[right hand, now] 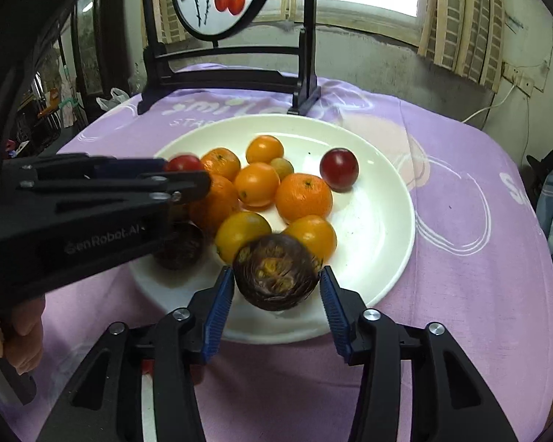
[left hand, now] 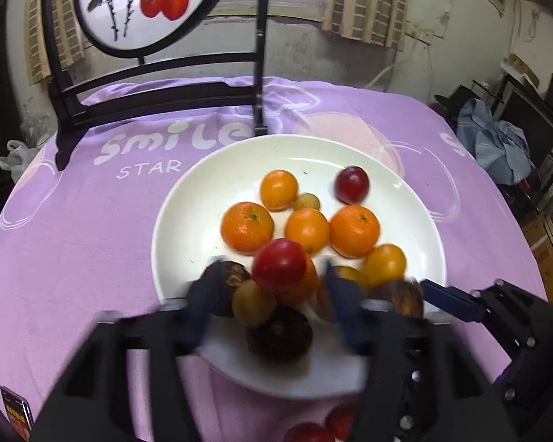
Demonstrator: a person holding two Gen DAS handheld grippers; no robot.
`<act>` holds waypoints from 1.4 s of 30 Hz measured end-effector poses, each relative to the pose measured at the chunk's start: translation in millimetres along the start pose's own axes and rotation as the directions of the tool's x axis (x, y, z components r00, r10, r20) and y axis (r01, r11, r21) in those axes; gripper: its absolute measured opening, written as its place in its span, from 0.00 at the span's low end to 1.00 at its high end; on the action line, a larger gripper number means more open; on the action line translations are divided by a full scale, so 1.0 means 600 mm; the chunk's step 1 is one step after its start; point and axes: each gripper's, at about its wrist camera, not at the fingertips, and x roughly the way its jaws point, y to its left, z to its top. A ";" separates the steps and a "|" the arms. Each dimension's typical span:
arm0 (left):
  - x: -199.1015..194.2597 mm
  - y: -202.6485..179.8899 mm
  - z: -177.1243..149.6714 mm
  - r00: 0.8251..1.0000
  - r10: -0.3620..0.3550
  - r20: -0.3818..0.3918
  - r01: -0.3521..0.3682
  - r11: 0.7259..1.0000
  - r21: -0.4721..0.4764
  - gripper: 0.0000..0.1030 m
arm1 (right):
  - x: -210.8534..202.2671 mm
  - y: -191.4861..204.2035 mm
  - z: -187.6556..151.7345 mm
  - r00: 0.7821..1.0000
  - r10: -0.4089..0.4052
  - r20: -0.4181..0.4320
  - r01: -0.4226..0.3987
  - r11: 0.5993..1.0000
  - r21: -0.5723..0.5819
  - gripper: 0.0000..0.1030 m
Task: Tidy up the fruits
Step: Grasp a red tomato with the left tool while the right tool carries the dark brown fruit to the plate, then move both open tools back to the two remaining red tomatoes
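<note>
White round ceramic plate (right hand: 383, 221) holds the fruit; both grippers' fingers stand apart, the right gripper (right hand: 276, 287) flanking a dark brown round fruit (right hand: 276, 276), the left gripper (left hand: 272, 287) around a red tomato (left hand: 279, 265).

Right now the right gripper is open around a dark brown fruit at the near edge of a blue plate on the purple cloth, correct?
Not quite: the plate is white, not blue. The right wrist view shows the right gripper open around the dark brown fruit at that plate's near edge, on the purple cloth.

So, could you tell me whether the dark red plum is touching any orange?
No, the plum sits apart on the white plate.
</note>
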 end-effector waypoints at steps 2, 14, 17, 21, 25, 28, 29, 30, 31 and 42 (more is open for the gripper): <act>-0.010 0.004 -0.001 0.999 0.033 0.044 -0.032 0.999 -0.015 0.84 | -0.004 -0.004 -0.003 1.000 -0.018 0.021 0.018 1.000 0.011 0.60; -0.096 0.024 -0.070 1.000 0.015 0.018 -0.014 1.000 -0.018 0.87 | -0.098 0.008 -0.055 0.998 -0.022 0.052 0.022 1.000 0.005 0.60; -0.118 0.029 -0.105 1.000 0.021 0.006 -0.021 1.000 -0.016 0.87 | -0.115 0.018 -0.081 0.999 -0.017 0.041 0.016 1.000 0.010 0.60; -0.142 0.036 -0.152 1.000 0.009 0.004 -0.009 1.000 -0.025 0.89 | -0.124 0.034 -0.119 1.000 -0.022 0.015 0.022 1.000 0.007 0.60; -0.138 0.040 -0.191 1.000 -0.004 -0.030 0.003 0.999 -0.042 0.89 | -0.119 0.050 -0.152 1.000 -0.021 -0.022 0.021 1.000 -0.008 0.60; -0.134 0.041 -0.212 0.999 -0.018 -0.040 0.016 0.999 -0.052 0.89 | -0.114 0.061 -0.166 0.999 -0.014 -0.037 0.013 1.000 -0.013 0.60; -0.132 0.040 -0.215 0.999 -0.017 -0.039 0.015 0.999 -0.046 0.89 | -0.112 0.064 -0.167 0.999 -0.011 -0.040 0.010 1.000 -0.014 0.60; -0.131 0.039 -0.219 0.999 -0.009 -0.036 0.008 0.999 -0.036 0.89 | -0.110 0.066 -0.167 0.999 -0.009 -0.042 0.008 1.000 -0.015 0.60; -0.130 0.038 -0.221 0.999 -0.003 -0.033 0.002 1.000 -0.029 0.89 | -0.106 0.069 -0.167 0.999 -0.007 -0.045 0.006 1.000 -0.017 0.60; -0.143 0.062 -0.219 1.000 0.004 0.026 -0.005 1.000 0.017 0.89 | -0.053 0.095 -0.144 0.998 0.005 -0.061 -0.007 0.999 -0.042 0.60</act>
